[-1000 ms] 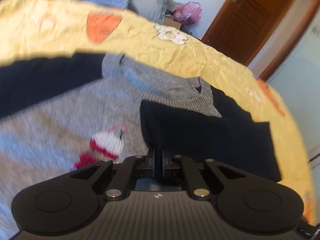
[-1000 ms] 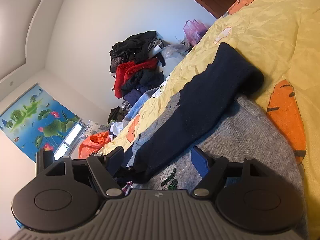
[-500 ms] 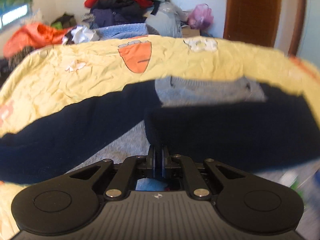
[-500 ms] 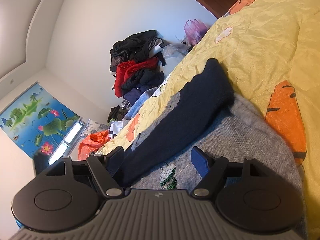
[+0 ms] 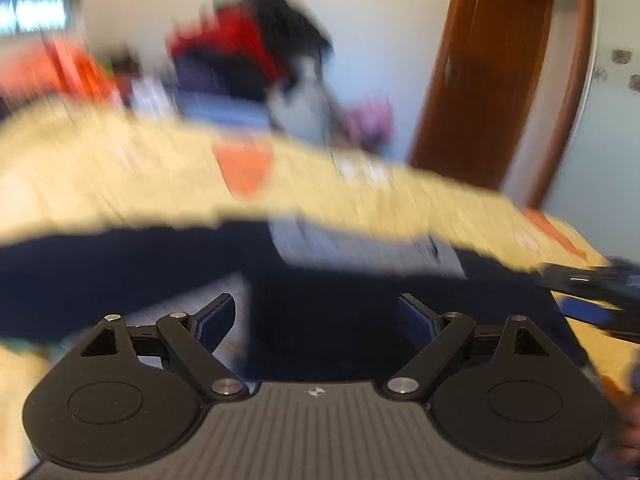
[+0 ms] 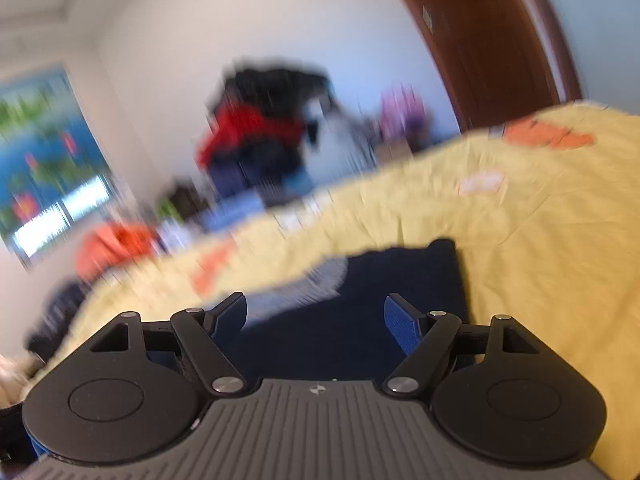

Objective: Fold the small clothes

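Observation:
A small grey sweater with navy sleeves (image 5: 340,312) lies on the yellow bedsheet (image 5: 120,184); its grey collar (image 5: 360,248) shows between the navy parts. My left gripper (image 5: 316,320) is open just above a navy sleeve folded across the body and holds nothing. My right gripper (image 6: 316,316) is open over the navy sleeve (image 6: 380,300) on its side, near the grey collar (image 6: 316,284). The right gripper also shows at the right edge of the left wrist view (image 5: 592,292). Both views are motion-blurred.
A pile of red, black and blue clothes (image 5: 248,52) is heaped beyond the far side of the bed, with a brown wooden door (image 5: 492,80) to its right. Orange cartoon prints (image 6: 548,136) mark the sheet. A window with a lotus picture (image 6: 44,152) is at the left.
My left gripper has let go of the navy sleeve and opened, and it has tilted up. The sleeve now lies folded across the sweater. My right gripper has swung level over the other sleeve.

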A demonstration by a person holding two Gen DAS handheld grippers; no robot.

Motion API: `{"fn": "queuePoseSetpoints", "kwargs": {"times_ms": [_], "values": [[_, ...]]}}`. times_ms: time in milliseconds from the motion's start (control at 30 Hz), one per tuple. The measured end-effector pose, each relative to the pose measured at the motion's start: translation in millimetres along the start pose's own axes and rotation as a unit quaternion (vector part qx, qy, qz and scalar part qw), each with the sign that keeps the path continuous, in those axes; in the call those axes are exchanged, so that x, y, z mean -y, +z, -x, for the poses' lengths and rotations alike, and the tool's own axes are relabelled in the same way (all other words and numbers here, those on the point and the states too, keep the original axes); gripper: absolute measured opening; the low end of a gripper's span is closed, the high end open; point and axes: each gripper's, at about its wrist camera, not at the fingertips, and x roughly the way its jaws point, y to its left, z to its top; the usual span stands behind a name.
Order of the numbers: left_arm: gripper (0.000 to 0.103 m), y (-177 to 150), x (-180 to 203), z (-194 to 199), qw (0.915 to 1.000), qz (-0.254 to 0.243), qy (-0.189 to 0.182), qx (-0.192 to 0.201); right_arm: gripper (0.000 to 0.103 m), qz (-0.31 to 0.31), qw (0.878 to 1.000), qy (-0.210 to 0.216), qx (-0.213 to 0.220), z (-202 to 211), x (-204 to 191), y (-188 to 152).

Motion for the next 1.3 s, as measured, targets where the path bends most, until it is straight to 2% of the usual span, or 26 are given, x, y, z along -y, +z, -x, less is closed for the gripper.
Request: {"fn": "queuePoseSetpoints", "kwargs": {"times_ms": [67, 133, 200, 267, 367, 400, 467, 533, 567, 633, 667, 733, 767, 833, 867, 900, 933, 967, 1033, 1100, 1167, 1200, 1233, 1267, 1300], "values": [[0.088, 1.6, -5.3, -23.1, 0.9986, 0.014, 0.003, -0.051, 0.077, 0.016, 0.998, -0.042, -0.037, -34.2, 3.9, 5.2], [0.088, -2.6, -8.1, -29.7, 0.9988, -0.008, 0.025, -0.041, 0.076, 0.044, 0.993, -0.090, -0.057, -53.9, 7.7, -1.1], [0.089, -6.6, -4.6, -30.8, 0.9981, -0.039, 0.031, -0.038, 0.077, 0.080, 0.992, -0.093, -0.037, -53.7, 8.3, -12.1], [0.094, -6.8, -5.3, -33.8, 0.9981, -0.039, 0.027, -0.039, 0.078, 0.084, 0.992, -0.094, -0.032, -52.6, 7.9, -18.1], [0.095, -6.3, 1.7, -36.3, 0.9970, -0.052, 0.038, -0.044, 0.081, 0.078, 0.993, -0.087, -0.032, -52.8, 12.2, -16.9], [0.095, -6.3, -0.9, -30.5, 0.9970, -0.049, 0.043, -0.040, 0.081, 0.077, 0.993, -0.085, -0.032, -52.4, 12.6, -17.4], [0.095, -5.6, -20.3, -3.2, 0.9990, -0.017, 0.041, -0.004, 0.081, 0.073, 0.994, -0.082, -0.031, -52.1, 13.9, -14.8], [0.096, -1.8, -62.7, 35.7, 0.9977, 0.041, 0.026, 0.047, 0.081, 0.066, 0.994, -0.076, -0.028, -50.3, 15.8, -14.4], [0.096, -0.1, -91.2, 54.4, 0.9945, 0.077, 0.025, 0.067, 0.081, 0.062, 0.995, -0.073, -0.027, -50.0, 16.8, -13.8], [0.096, 6.7, -159.4, 82.6, 0.9828, 0.159, 0.044, 0.084, 0.081, 0.053, 0.996, -0.067, -0.024, -48.4, 19.6, -13.6], [0.096, 9.7, -197.3, 92.9, 0.9730, 0.206, 0.061, 0.084, 0.081, 0.050, 0.996, -0.065, -0.023, -48.1, 20.3, -13.6], [0.096, 12.2, -271.1, 109.9, 0.9473, 0.295, 0.093, 0.084, 0.081, 0.049, 0.997, -0.064, -0.023, -47.4, 20.8, -14.0], [0.096, 9.6, -302.7, 118.9, 0.9316, 0.332, 0.114, 0.093, 0.081, 0.050, 0.996, -0.065, -0.023, -48.1, 20.5, -13.9], [0.096, 2.9, -350.6, 132.2, 0.9023, 0.389, 0.153, 0.107, 0.081, 0.055, 0.996, -0.068, -0.024, -47.9, 19.7, -13.9], [0.096, 0.0, -368.7, 134.9, 0.8920, 0.407, 0.164, 0.108, 0.081, 0.056, 0.996, -0.069, -0.025, -48.0, 18.7, -13.9], [0.095, -2.1, -382.7, 134.7, 0.8863, 0.419, 0.166, 0.107, 0.081, 0.057, 0.996, -0.069, -0.025, -48.3, 18.1, -14.0], [0.095, -3.0, -393.5, 132.2, 0.8847, 0.425, 0.164, 0.102, 0.081, 0.056, 0.996, -0.069, -0.024, -48.1, 18.5, -13.9], [0.090, -2.9, -400.7, 129.1, 0.8849, 0.426, 0.161, 0.097, 0.081, 0.056, 0.996, -0.069, -0.024, -48.0, 18.3, -14.0], [0.081, -1.1, -404.6, 122.4, 0.8932, 0.407, 0.165, 0.096, 0.081, 0.054, 0.996, -0.068, -0.023, -47.7, 18.1, -14.0], [0.081, 2.2, -403.4, 117.7, 0.8965, 0.398, 0.167, 0.101, 0.081, 0.054, 0.996, -0.068, -0.023, -47.9, 17.7, -14.1], [0.063, 3.5, -405.2, 113.8, 0.9030, 0.385, 0.164, 0.097, 0.081, 0.054, 0.996, -0.068, -0.023, -47.8, 18.0, -14.0], [0.058, 5.6, -405.0, 110.8, 0.9059, 0.376, 0.170, 0.095, 0.081, 0.054, 0.996, -0.068, -0.023, -47.7, 18.1, -14.0], [0.046, 6.9, -405.7, 108.0, 0.9076, 0.369, 0.178, 0.093, 0.081, 0.053, 0.996, -0.067, -0.023, -47.7, 18.1, -14.1], [0.028, 7.7, -406.7, 105.6, 0.9103, 0.359, 0.187, 0.088, 0.081, 0.053, 0.996, -0.067, -0.023, -47.6, 18.1, -14.1], [0.021, 8.4, -406.2, 102.6, 0.9135, 0.348, 0.196, 0.080, 0.082, 0.051, 0.996, -0.065, -0.022, -47.6, 18.3, -14.1]]}}
